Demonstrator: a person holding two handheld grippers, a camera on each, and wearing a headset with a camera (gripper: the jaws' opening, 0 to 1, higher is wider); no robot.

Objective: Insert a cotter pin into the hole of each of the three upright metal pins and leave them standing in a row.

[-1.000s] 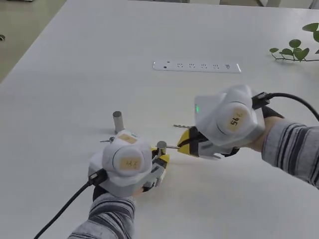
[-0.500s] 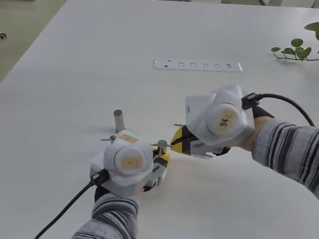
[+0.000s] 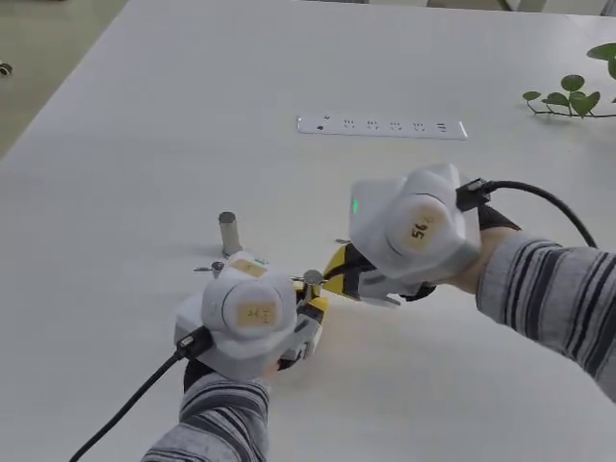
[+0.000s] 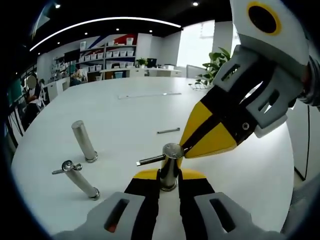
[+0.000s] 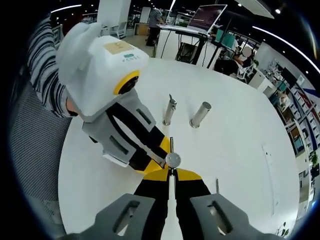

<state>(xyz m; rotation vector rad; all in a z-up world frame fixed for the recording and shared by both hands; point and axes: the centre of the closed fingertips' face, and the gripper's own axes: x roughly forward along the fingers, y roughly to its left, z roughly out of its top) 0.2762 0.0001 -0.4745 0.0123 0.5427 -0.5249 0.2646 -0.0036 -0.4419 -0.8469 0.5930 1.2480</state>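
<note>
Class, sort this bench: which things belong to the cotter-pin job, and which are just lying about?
Job: grey metal pin clamped in left gripper; thin steel cotter pin in right gripper; second metal pin, already cottered; bare third metal pin; spare cotter pin.
Lying about: white power strip; green leafy plant.

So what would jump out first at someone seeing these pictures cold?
The two grippers meeting tip to tip in the middle of the white table: the left gripper clamps an upright metal pin while the right gripper holds a cotter pin pushed through its head. Just to the left in the left gripper view stand a finished pin with its cotter pin in, and a bare pin.
</note>
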